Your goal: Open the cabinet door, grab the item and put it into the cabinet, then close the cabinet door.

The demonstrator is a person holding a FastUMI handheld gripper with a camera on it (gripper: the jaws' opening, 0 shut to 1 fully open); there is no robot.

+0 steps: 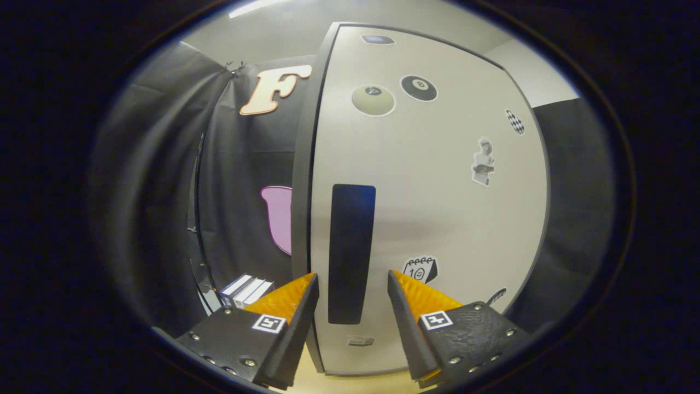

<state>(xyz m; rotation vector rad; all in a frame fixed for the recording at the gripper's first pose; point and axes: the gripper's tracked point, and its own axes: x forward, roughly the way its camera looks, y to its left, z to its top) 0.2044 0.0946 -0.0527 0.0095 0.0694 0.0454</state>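
Black cloth is hanging behind and to both sides of the cabinet, which is standing on a pale tabletop. We are facing the cabinet door, a light panel with several stickers on it, and it is sitting flush in its dark frame, so we are judging it closed. A tall dark handle is running down the door near its left edge.

We are holding the hand-held gripper with its fingers spread apart and gripping nothing. The handle is lying just ahead of them, lined up with the gap between the tips, though we cannot tell whether the tips are touching the door.

Left of the cabinet, beside the left finger, a few slim boxes are standing side by side with white faces and dark edges. We are guessing one of these is the item to put away, but we cannot be sure of that.

As we are reading it, the task is only at its first step. The door is not yet open, the item is not yet picked up and is sitting outside the cabinet, and closing the door is waiting after that.
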